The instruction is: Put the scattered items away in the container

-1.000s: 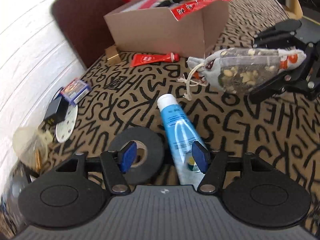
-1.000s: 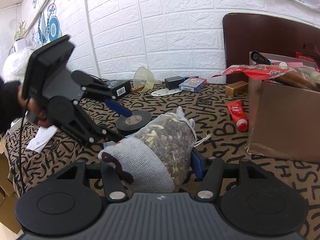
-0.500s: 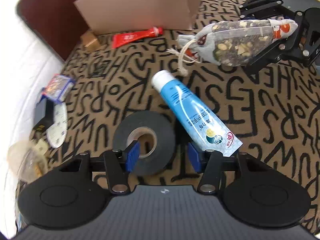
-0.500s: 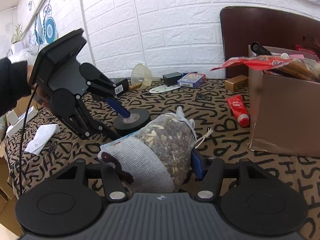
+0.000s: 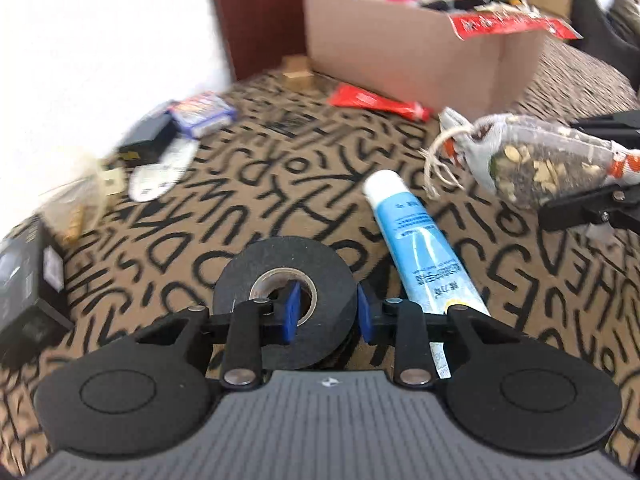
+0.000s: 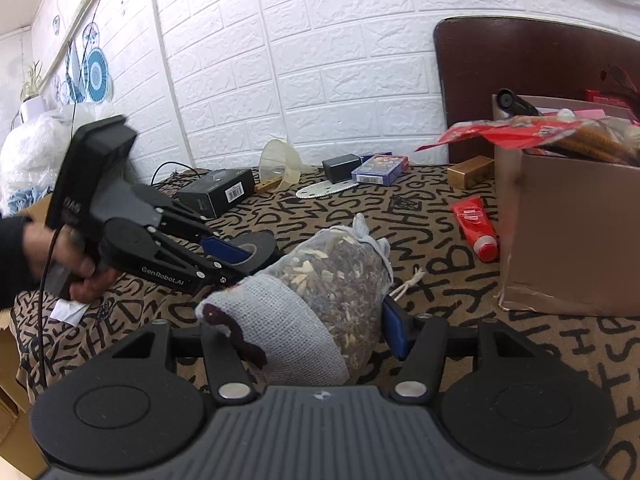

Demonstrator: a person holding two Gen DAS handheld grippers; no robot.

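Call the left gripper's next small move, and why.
Probably finish closing, then lift. The left gripper straddles one wall of the tape roll, one finger in the core, the other outside. Its jaws have just been closing, and the roll lies flat on the table. The box is the goal.

We count one open brown cardboard box (image 6: 568,232), one black roll of tape (image 5: 285,280), one blue-and-white squeeze tube (image 5: 416,240), one red squeeze tube with a red cap (image 6: 476,224), and one grey mesh drawstring pouch of dried bits (image 6: 320,304). By the wall we see two black rectangular boxes (image 6: 218,196) (image 6: 342,168), one blue pack of cards (image 6: 380,168), one small gold box (image 6: 470,171), one translucent plastic funnel (image 6: 282,164) and one white perforated disc (image 6: 326,189). Two black two-finger grippers (image 5: 326,312) (image 6: 312,336) show.
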